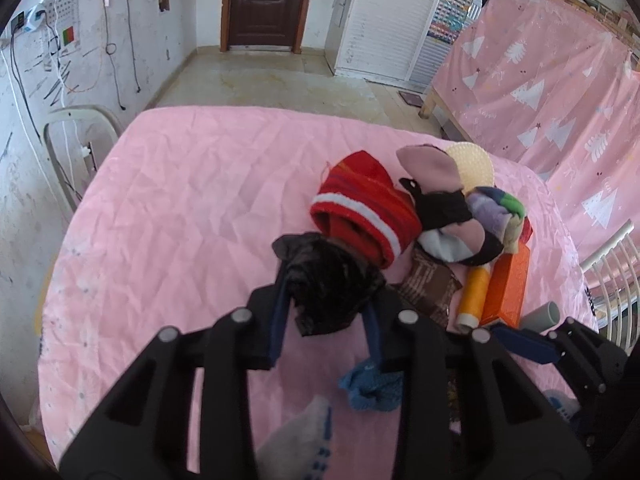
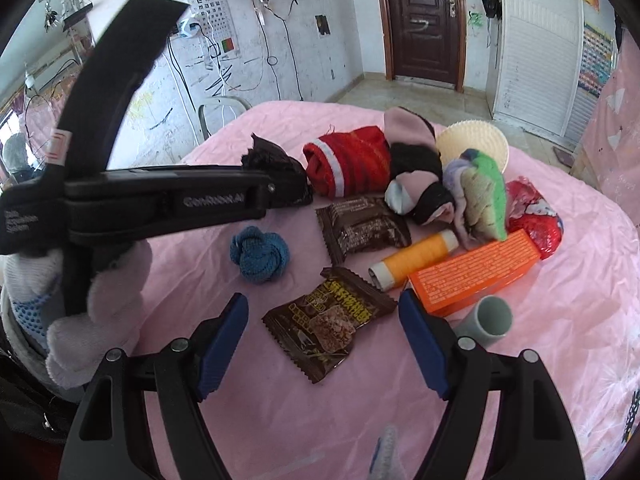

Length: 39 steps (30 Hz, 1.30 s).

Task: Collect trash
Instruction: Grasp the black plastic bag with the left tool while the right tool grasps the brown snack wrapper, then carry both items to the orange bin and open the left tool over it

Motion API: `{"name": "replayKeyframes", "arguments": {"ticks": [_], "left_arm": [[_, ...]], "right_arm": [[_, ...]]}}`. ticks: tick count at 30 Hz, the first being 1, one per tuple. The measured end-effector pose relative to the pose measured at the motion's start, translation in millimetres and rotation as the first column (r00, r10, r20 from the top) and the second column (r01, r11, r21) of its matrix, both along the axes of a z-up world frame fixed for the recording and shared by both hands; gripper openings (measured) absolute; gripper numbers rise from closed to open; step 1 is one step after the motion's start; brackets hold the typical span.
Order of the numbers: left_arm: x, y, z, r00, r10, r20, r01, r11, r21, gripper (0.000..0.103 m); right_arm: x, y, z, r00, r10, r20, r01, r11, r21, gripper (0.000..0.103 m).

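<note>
Worktop (image 2: 280, 420) covered in a pink quilted cloth; pale scuffed walls, a dark door (image 2: 424, 20) and a white louvered cabinet (image 2: 536, 48) beyond. Left claw (image 1: 326, 280) is clamped on a crumpled black bag (image 1: 328, 284), held above the cloth just beside the red knit item (image 1: 364, 204). Right claw (image 2: 322, 324) stands wide, gripping nothing, its blue pads either side of a brown snack wrapper (image 2: 330, 320) lying flat on the cloth. A second brown wrapper (image 2: 362, 226) lies behind it, near the orange box (image 2: 476, 276).
</note>
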<state>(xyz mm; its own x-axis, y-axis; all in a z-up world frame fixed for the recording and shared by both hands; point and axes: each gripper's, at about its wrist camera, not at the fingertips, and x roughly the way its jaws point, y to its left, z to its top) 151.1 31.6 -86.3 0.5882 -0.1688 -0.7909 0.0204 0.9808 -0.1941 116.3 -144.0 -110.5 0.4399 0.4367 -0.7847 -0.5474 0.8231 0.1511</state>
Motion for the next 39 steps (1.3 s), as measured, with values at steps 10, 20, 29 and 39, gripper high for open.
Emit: {"name": "replayKeyframes", "arguments": {"ticks": [10, 20, 29, 39], "left_arm": [[-6.8, 4.9, 8.8, 0.999, 0.031, 0.020, -0.031, 0.999, -0.014, 0.031], [-18.3, -0.8, 18.6, 0.999, 0.037, 0.038, -0.037, 0.999, -0.010, 0.031], [-33.9, -7.0, 31.3, 0.996, 0.056, 0.075, -0.057, 0.998, 0.012, 0.031], [-55.4, -35.9, 67.9, 0.986, 0.010, 0.164, -0.017, 0.999, 0.045, 0.031]], "right_arm": [[-1.7, 2.2, -4.7, 1.000, -0.027, 0.014, 0.027, 0.999, -0.042, 0.059], [-0.1, -6.1, -2.8, 0.999, -0.042, 0.018, 0.042, 0.999, -0.009, 0.028], [-12.2, -25.5, 15.4, 0.997, -0.057, 0.061, 0.053, 0.997, 0.061, 0.022], [-43.3, -76.8, 61.6, 0.974, -0.129, 0.189, 0.098, 0.981, 0.166, 0.022]]}}
